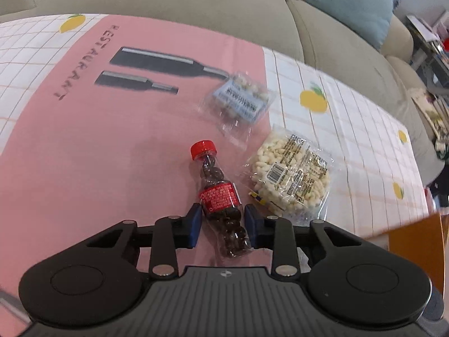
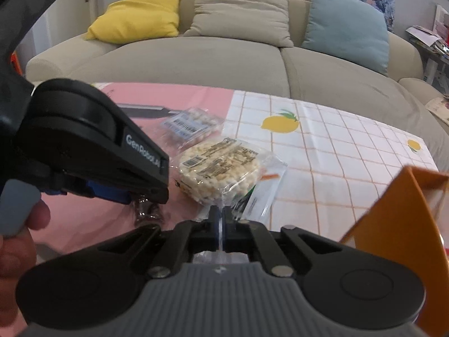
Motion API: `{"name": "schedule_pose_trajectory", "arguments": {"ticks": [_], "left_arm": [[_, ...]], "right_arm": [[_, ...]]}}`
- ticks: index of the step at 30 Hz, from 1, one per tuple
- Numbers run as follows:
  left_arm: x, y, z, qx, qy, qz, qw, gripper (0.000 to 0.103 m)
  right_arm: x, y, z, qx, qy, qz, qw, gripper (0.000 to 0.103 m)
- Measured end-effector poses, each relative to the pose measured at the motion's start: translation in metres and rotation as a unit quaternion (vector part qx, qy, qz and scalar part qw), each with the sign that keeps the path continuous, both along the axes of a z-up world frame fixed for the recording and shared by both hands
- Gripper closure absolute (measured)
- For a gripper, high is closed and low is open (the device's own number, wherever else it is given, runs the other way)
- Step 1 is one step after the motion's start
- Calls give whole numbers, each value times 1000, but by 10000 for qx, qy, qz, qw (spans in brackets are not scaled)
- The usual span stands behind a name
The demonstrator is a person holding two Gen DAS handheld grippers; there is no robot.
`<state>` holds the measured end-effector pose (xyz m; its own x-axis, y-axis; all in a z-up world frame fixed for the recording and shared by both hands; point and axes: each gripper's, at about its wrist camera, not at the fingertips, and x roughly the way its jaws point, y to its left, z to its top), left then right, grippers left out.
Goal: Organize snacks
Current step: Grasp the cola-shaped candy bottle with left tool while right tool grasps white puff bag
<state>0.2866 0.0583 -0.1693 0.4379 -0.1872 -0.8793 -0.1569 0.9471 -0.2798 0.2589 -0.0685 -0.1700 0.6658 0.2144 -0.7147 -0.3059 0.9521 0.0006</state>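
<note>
A small red-capped bottle of dark candies (image 1: 221, 196) lies on the pink mat, its lower half between the blue pads of my left gripper (image 1: 223, 217), whose jaws are closed against it. A round puffed-rice cake in clear wrap (image 1: 291, 174) lies just right of the bottle. My right gripper (image 2: 222, 216) is shut on the edge of that cake's wrapper (image 2: 219, 165). A clear pack of white candies with a blue label (image 1: 238, 101) lies farther back. The left gripper's body (image 2: 92, 151) fills the left of the right wrist view.
An orange box (image 2: 393, 219) stands at the right, near the table's front edge. A white and green sachet (image 2: 261, 196) lies under the rice cake. A beige sofa (image 2: 224, 61) with yellow, beige and blue cushions runs behind the table.
</note>
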Motion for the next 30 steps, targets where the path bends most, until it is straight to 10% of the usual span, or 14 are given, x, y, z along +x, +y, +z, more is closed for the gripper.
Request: {"name": "schedule_pose_trajectory", "arguments": {"ticks": [13,30], "left_arm": [[-98,1,14,380,461,-593,9965,68],[-140,-3,17,468,353,-792,9951,69]], "right_arm": [[-96,-19,3,-83,1000,415,9941,103],[-152,-42,26,31,1095,-100,9939,93]]}}
